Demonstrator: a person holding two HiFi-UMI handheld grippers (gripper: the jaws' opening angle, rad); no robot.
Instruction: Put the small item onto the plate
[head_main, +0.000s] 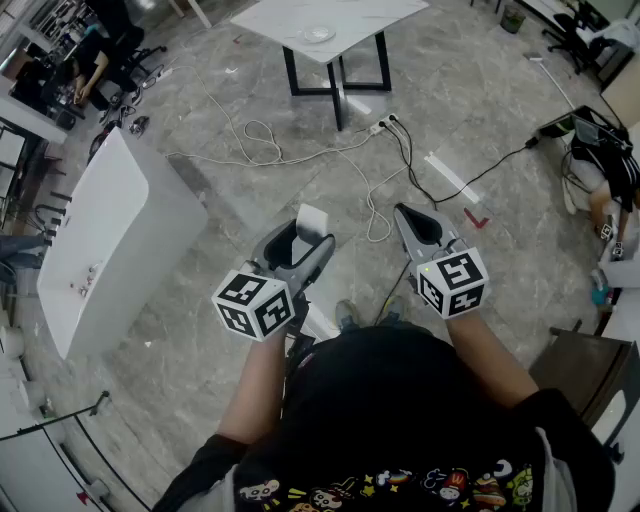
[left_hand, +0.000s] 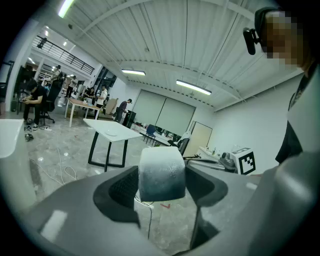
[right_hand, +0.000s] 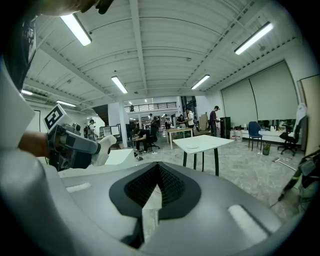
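My left gripper (head_main: 303, 238) is shut on a small white block (head_main: 312, 221), held above the floor in front of me. In the left gripper view the block (left_hand: 161, 172) fills the gap between the two dark jaws. My right gripper (head_main: 403, 213) is beside it on the right, shut with nothing in it; its jaws meet in the right gripper view (right_hand: 158, 171). A pale plate (head_main: 318, 34) lies on a white table (head_main: 280, 22) with black legs, far ahead of both grippers. The same plate (right_hand: 193, 146) shows small in the right gripper view.
A long white counter (head_main: 110, 235) stands to the left. White and black cables (head_main: 300, 152) trail over the grey floor between me and the table. A red mark (head_main: 476, 218) is on the floor at right. People sit at desks at the far left.
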